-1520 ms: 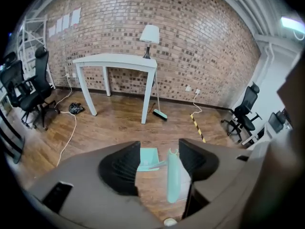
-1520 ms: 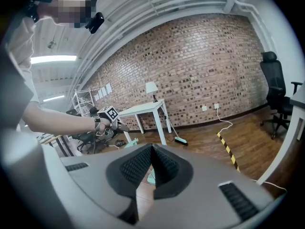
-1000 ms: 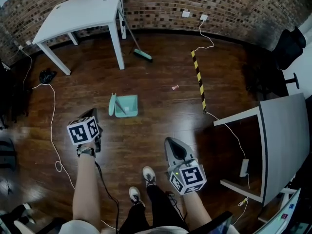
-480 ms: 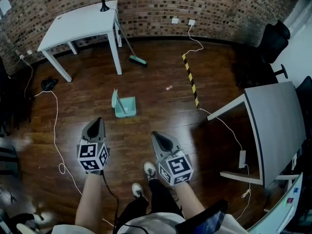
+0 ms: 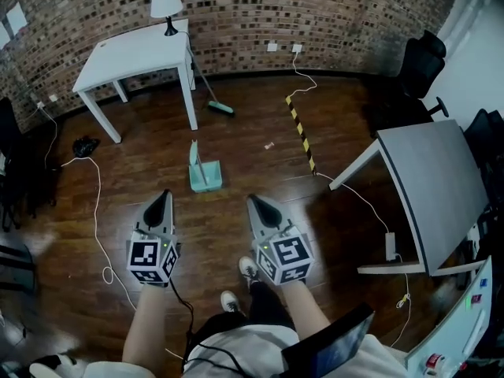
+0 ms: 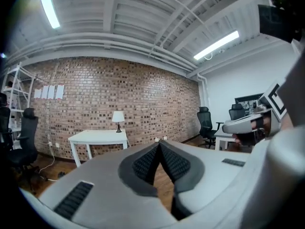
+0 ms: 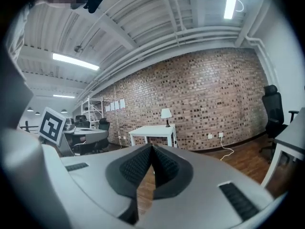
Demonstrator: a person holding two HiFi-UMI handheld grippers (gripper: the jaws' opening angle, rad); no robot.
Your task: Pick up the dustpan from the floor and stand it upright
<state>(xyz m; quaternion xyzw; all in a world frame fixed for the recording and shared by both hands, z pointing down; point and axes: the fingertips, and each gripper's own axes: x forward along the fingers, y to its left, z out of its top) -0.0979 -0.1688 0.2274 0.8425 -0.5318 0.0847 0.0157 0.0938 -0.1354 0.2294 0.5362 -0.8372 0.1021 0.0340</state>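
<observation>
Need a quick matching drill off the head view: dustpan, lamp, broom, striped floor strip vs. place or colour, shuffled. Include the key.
1 dustpan
2 lamp
3 broom
4 striped strip

A on the white table
B yellow and black, flat on the floor
C leaning against the table's corner
D teal, on open floor mid-room

Pairs: 1-D, 2-A, 3-C, 4-B

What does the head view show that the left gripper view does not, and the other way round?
Only the head view shows the mint dustpan on the floor, the broom beside the white table and the yellow-black strip. Only the left gripper view shows the ceiling lights and the left tool with its jaws closed together. Both show the white table, its lamp and the brick wall.
</observation>
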